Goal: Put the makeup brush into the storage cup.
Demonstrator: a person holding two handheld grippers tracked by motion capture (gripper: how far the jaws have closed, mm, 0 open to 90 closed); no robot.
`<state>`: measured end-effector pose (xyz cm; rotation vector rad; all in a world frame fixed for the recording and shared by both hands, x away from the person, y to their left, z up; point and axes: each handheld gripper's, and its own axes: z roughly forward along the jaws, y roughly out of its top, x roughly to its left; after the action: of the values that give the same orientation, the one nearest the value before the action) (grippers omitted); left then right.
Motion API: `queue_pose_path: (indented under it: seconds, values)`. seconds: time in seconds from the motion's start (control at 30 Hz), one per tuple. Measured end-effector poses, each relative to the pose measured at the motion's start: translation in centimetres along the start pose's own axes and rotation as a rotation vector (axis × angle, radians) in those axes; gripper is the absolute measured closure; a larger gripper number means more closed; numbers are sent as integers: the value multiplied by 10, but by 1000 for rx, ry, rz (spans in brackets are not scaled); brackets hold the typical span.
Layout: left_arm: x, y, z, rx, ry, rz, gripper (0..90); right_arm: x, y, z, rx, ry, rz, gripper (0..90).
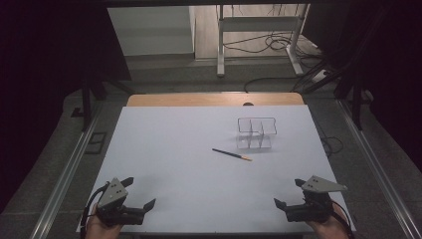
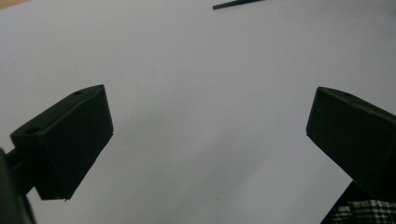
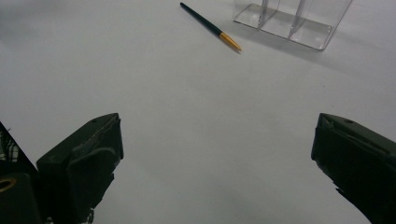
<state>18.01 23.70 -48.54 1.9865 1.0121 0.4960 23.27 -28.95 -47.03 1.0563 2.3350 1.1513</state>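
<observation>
Resting at the near edge of the white table point(image 1: 164, 149), both grippers sit well apart from the pen point(image 1: 232, 154), which serves as the landmark for everything else. The pen, dark with a yellow-orange end, lies flat on the bare surface, its coloured end pointing toward the clear divided organizer point(image 1: 256, 133) that stands upright just beyond and to the right of it, near but not touching.

The left gripper point(image 1: 141, 193) is well back from the pen and to its left, jaws spread wide with nothing between them; in the left gripper view the dark end of the pen point(image 2: 238, 4) peeks in at the top edge. The right gripper point(image 1: 287, 191) is likewise well back and to the pen's right, jaws also wide apart and empty. Its own view looks straight up the table at the pen point(image 3: 210, 26) and the organizer point(image 3: 292, 21).

Judging from this, the open jaws and symmetric near-edge pose read as a ready stance: the pen lies free, likely meant for a compartment of the organizer, and the right gripper seems better placed to reach it.
</observation>
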Motion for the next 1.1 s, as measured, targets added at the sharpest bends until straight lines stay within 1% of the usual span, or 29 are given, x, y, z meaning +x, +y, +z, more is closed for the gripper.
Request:
queue_pose_path:
  seconds: [0.1,0.33,0.43,0.57,0.7,0.93,1.03,1.1]
  values:
    - [-1,-1,0,5,3,5,10,1,1,1,5,0,4,33]
    - [0,-1,-3,-7,-5,6,10,4,5,3,10,8,-24,32]
    - [0,-1,-3,-9,-4,9,10,5,7,4,14,4,-38,30]
    - [0,-2,-3,-12,-2,11,10,6,13,4,7,11,-35,28]
    - [1,-2,-3,-19,-2,9,11,7,16,6,8,18,-44,27]
    - [4,-3,-3,-18,-4,10,16,8,22,13,41,21,-71,27]
    - [5,-3,-2,-14,1,7,18,8,23,15,51,28,-73,25]
    - [4,-3,-2,-10,4,10,19,7,25,17,56,36,-66,22]
